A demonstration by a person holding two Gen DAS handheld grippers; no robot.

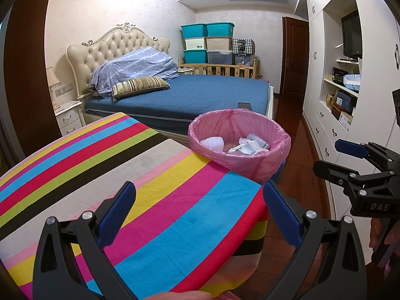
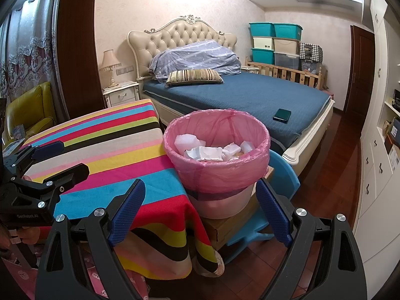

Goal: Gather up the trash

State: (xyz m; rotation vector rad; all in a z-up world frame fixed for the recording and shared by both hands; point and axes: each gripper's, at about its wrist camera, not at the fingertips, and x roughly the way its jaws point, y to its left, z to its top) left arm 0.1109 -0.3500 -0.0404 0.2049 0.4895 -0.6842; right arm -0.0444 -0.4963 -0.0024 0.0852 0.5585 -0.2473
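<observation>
A bin lined with a pink bag (image 1: pixel 252 160) (image 2: pixel 220 172) stands beside the table's far right corner, on a box over a blue chair. White crumpled paper and foam pieces (image 1: pixel 246 146) (image 2: pixel 205 151) lie inside it. My left gripper (image 1: pixel 200 207) is open and empty, over the striped tablecloth (image 1: pixel 120 165) (image 2: pixel 105 150). My right gripper (image 2: pixel 201 203) is open and empty, in front of the bin and just below its rim. The right gripper also shows at the right edge of the left wrist view (image 1: pixel 332 157), and the left gripper at the left edge of the right wrist view (image 2: pixel 65 157).
A bed with a blue cover (image 1: pixel 200 95) (image 2: pixel 250 95) stands behind the table; a dark phone (image 2: pixel 282 114) lies on its near corner. White wardrobes and shelves (image 1: pixel 332 100) line the right wall. A yellow armchair (image 2: pixel 30 110) stands at the left. Dark wood floor (image 1: pixel 297 130) runs right of the bin.
</observation>
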